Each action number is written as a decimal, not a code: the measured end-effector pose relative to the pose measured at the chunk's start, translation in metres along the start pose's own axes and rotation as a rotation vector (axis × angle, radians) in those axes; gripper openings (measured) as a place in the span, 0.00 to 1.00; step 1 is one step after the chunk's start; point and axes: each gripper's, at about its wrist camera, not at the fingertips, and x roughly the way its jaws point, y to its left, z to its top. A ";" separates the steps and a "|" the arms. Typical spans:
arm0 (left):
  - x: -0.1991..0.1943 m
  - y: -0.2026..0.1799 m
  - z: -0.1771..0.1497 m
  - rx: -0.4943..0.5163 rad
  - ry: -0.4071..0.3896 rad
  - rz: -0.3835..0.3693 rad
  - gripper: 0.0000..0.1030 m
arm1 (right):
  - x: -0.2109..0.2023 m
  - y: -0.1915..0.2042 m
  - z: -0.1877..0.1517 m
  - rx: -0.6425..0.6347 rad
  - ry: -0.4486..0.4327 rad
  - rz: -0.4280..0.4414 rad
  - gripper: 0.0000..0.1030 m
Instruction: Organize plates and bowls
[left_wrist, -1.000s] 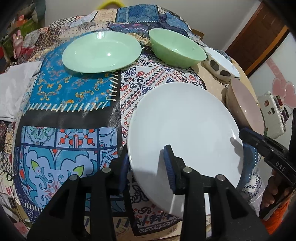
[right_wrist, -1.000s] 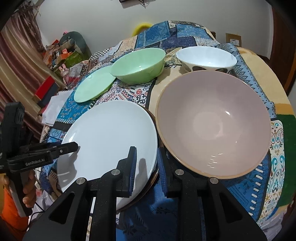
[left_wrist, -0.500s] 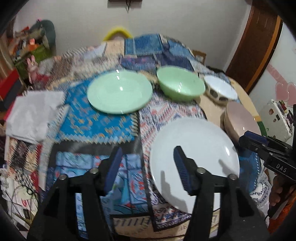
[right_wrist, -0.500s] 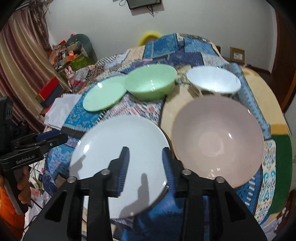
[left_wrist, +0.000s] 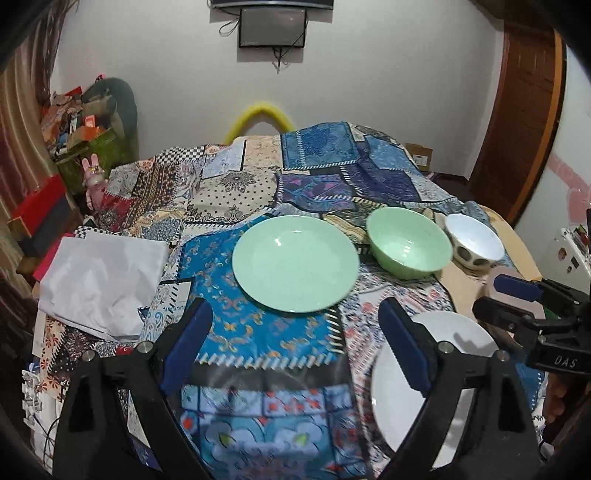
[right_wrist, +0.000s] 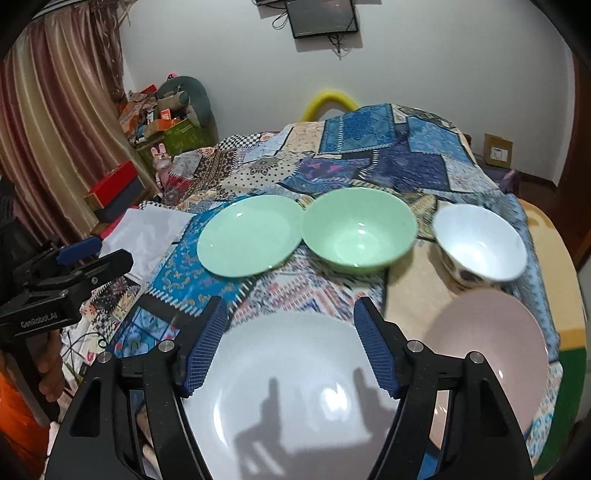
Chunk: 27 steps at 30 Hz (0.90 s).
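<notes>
White plate (right_wrist: 295, 387) released, tongs (right_wrist: 290, 347) apart.

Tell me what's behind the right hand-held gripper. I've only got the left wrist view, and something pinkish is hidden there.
Observer: That's a pink bowl. It's empty and sits beside the white plate, to the plate's right in the right wrist view.
Operator: Is the right hand-held gripper holding that plate?
Observer: No. The right hand-held gripper is open, with its fingers wide apart over the plate's far edge, gripping nothing.
Operator: Is anything lying on the plate?
Observer: Nothing. Its surface shows only the shadow of the hand-held gripper.
</notes>
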 end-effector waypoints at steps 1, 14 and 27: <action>0.006 0.005 0.003 -0.006 0.008 -0.002 0.89 | 0.007 0.002 0.003 -0.002 0.013 0.005 0.66; 0.131 0.076 0.020 -0.072 0.203 -0.037 0.84 | 0.100 0.018 0.026 -0.003 0.150 -0.008 0.65; 0.201 0.093 0.024 -0.129 0.291 -0.148 0.40 | 0.150 0.022 0.032 0.005 0.261 -0.023 0.28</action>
